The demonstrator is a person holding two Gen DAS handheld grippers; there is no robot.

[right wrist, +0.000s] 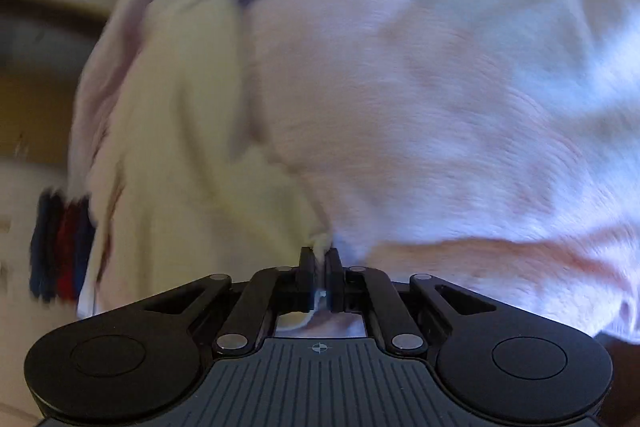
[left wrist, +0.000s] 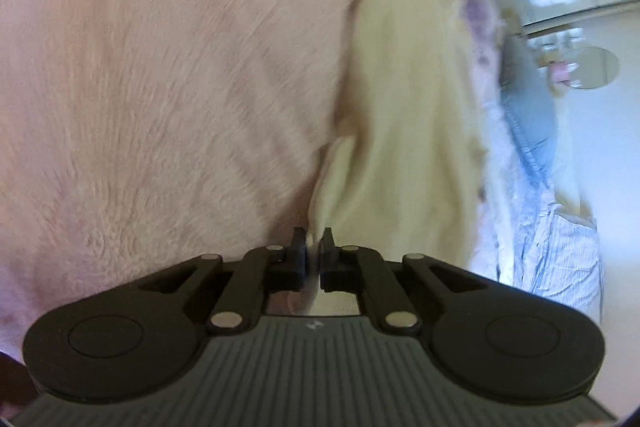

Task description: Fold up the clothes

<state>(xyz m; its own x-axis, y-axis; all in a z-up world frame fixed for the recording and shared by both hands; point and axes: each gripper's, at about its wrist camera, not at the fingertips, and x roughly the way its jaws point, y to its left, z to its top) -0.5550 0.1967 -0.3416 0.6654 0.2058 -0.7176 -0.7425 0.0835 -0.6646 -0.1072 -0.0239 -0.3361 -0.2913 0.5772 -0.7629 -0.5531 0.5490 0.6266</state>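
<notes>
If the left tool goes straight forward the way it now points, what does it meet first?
Most likely the cream lining of the pink fleece garment: the left tool is shut on its edge, and the cloth fills the way ahead. Depth is unclear.

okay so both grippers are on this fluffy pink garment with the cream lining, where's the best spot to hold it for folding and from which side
Grip the thin edge where pink fleece meets cream lining, as now: the left gripper and right gripper are each shut on a pinch of that edge of the pink garment. Probably come edge-on from the lining side; the pile elsewhere looks too thick and broad to pinch.
</notes>
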